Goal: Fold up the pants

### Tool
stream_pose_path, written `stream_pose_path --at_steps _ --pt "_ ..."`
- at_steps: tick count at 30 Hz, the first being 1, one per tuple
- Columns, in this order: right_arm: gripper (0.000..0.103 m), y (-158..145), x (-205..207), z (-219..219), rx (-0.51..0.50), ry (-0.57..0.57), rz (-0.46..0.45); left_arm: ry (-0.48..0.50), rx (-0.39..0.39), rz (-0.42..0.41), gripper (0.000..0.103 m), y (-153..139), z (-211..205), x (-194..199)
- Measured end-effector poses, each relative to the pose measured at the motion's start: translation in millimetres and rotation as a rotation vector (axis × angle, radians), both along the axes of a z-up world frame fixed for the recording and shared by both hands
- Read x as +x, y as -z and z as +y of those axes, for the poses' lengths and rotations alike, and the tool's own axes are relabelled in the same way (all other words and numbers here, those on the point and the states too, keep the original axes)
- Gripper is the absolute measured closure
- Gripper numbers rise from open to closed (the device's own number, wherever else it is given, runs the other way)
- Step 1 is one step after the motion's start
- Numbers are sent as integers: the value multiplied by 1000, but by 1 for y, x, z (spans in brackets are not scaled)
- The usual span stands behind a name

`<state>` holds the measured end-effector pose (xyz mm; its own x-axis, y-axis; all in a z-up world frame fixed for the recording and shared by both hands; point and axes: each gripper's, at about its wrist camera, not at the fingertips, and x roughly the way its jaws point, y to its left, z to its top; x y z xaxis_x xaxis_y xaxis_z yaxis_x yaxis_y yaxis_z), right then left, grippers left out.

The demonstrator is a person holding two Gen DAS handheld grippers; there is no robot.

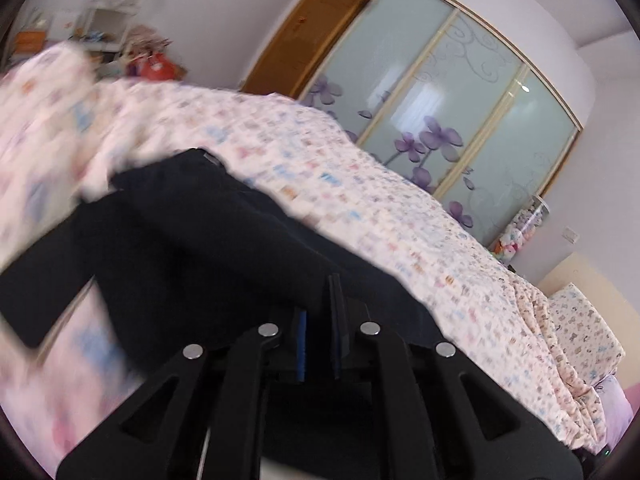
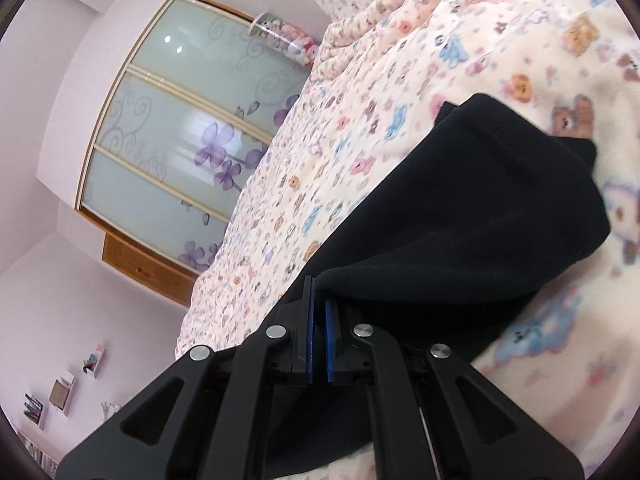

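The room was a bedroom with pale lilac walls (image 2: 32, 128), lit softly by daylight. A bed (image 1: 360, 208) filled the middle, spread with a cream quilt printed with small bears. At two o'clock in the left wrist view stood a wardrobe (image 1: 460, 100) with frosted sliding doors bearing purple flowers and pale swirls, framed in light wood. Beside it, at twelve o'clock, was a brown wooden door (image 1: 304, 36). White shelves (image 1: 116, 4) with clutter stood at ten o'clock. A clear cylinder of plush toys (image 1: 520, 228) sat near the wardrobe's end.
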<state>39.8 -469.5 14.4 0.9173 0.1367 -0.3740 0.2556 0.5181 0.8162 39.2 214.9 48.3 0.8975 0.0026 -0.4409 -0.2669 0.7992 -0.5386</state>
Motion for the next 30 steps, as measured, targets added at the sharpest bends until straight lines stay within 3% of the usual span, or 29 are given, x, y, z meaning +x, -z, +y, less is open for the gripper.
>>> stream_pose_path --at_steps 3,6,10,14,16,18,20,26,30 --pt "99 -2 -2 0 -22 14 2 -31 -82 42 93 43 2 -22" --pt "99 -4 -2 2 -34 20 -3 -47 -161 59 93 61 7 -24" --pt "99 -9 -2 0 -41 35 -30 -56 -105 41 92 59 3 -27" --pt "99 -15 -6 -3 -59 55 -66 -57 -119 9 87 56 4 -33" --pt "99 -15 -4 -3 -62 53 -55 -95 -153 -15 80 51 22 -38" --pt "99 -10 -2 -4 -42 42 -40 -135 -204 -42 46 46 43 -44" --pt "99 -8 0 -4 -35 41 -31 -122 -251 -21 38 41 61 -39" --pt "99 -10 1 0 -52 37 -32 -100 -412 123 39 49 95 -10" --pt "99 -8 2 -3 -45 32 -29 -107 -509 143 40 51 108 4"
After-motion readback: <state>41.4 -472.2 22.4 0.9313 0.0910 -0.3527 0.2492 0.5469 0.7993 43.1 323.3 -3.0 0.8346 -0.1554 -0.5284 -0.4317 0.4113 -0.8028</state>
